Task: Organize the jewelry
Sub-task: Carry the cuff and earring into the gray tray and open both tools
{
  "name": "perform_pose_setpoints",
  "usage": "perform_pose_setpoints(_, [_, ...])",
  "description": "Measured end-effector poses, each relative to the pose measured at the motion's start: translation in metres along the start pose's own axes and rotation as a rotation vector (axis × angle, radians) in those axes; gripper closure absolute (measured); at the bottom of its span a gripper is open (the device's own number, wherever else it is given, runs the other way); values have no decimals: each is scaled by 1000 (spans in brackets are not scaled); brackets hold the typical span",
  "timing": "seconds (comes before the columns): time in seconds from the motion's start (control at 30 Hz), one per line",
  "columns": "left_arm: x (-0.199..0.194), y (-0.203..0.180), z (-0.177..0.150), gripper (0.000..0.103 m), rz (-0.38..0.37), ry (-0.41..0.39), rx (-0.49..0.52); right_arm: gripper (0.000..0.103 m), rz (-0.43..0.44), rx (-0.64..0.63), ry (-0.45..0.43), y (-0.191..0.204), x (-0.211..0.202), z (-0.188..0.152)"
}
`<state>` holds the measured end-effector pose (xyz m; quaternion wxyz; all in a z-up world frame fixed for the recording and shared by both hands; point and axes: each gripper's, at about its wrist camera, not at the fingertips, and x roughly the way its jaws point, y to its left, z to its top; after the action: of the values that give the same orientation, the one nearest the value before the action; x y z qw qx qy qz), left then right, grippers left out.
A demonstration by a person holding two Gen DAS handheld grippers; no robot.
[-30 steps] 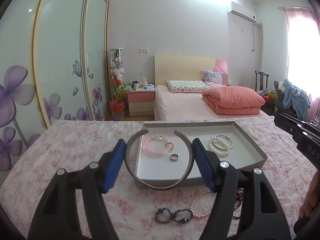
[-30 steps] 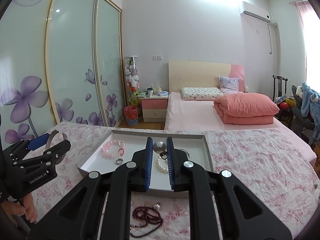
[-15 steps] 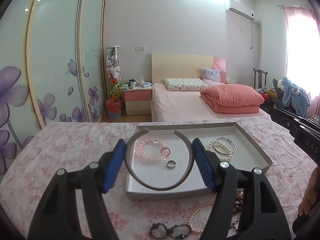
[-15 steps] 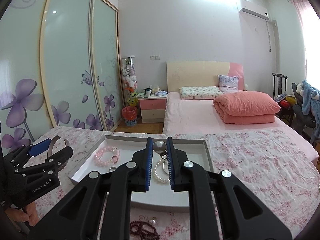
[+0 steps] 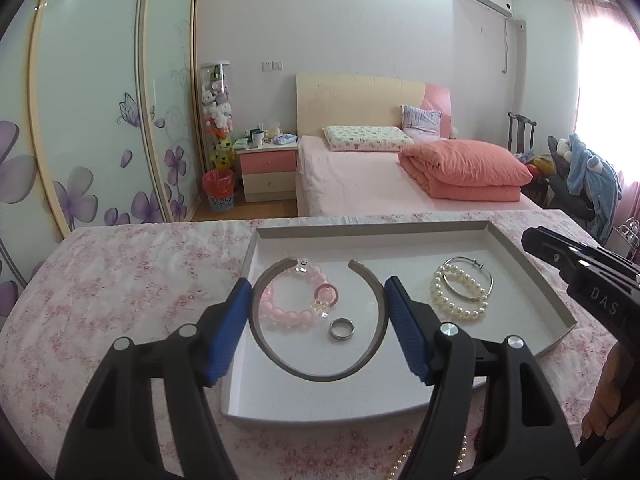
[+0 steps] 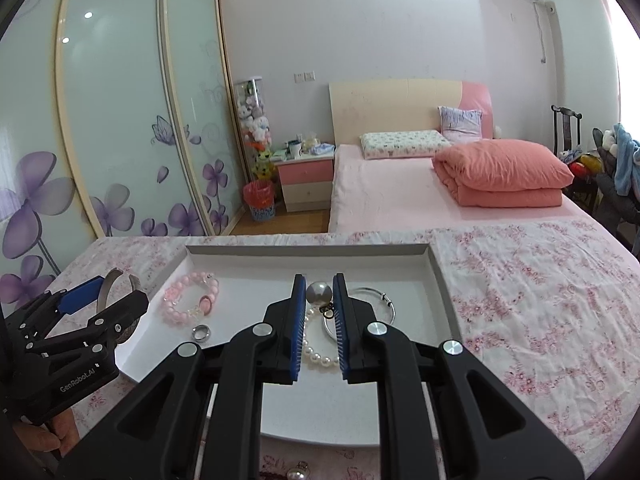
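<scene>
My left gripper (image 5: pixel 318 300) is shut on a grey open bangle (image 5: pixel 320 376) and holds it over the left part of the white tray (image 5: pixel 360 408). In the tray lie a pink bead bracelet (image 5: pixel 286 312), a silver ring (image 5: pixel 342 328), a pearl bracelet (image 5: pixel 460 300) and a thin silver bangle (image 5: pixel 486 276). My right gripper (image 6: pixel 318 296) is shut on a silver ball pendant (image 6: pixel 319 293) above the pearl bracelet (image 6: pixel 318 354), over the tray (image 6: pixel 320 416). The left gripper also shows in the right wrist view (image 6: pixel 100 296).
The tray sits on a pink floral cloth (image 5: pixel 112 280). More beads lie on the cloth near the front edge (image 5: pixel 400 464), and a pearl piece (image 6: pixel 296 472) lies below the tray. A bed (image 5: pixel 380 184), a nightstand and a wardrobe stand behind.
Both grippers have moved forward over the tray, with the bangle and the pendant still held. The loose bracelets on the cloth have slid out of view below.
</scene>
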<state>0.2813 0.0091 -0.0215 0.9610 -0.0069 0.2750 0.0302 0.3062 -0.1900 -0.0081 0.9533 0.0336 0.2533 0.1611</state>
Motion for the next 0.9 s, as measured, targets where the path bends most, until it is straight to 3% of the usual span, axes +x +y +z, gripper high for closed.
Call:
perform_pose_setpoints(0.37, [31, -5, 2, 36, -41, 70, -3, 87, -12, 19, 62, -5, 25, -2])
perform_pose_setpoints(0.4, [33, -5, 3, 36, -46, 77, -10, 83, -9, 26, 69, -6, 26, -3])
perform_pose_setpoints(0.5, [34, -3, 5, 36, -46, 69, -14, 58, -17, 45, 64, -12, 26, -3])
perform_pose_setpoints(0.9, [7, 35, 10, 36, 27, 33, -64, 57, -32, 55, 55, -19, 7, -8])
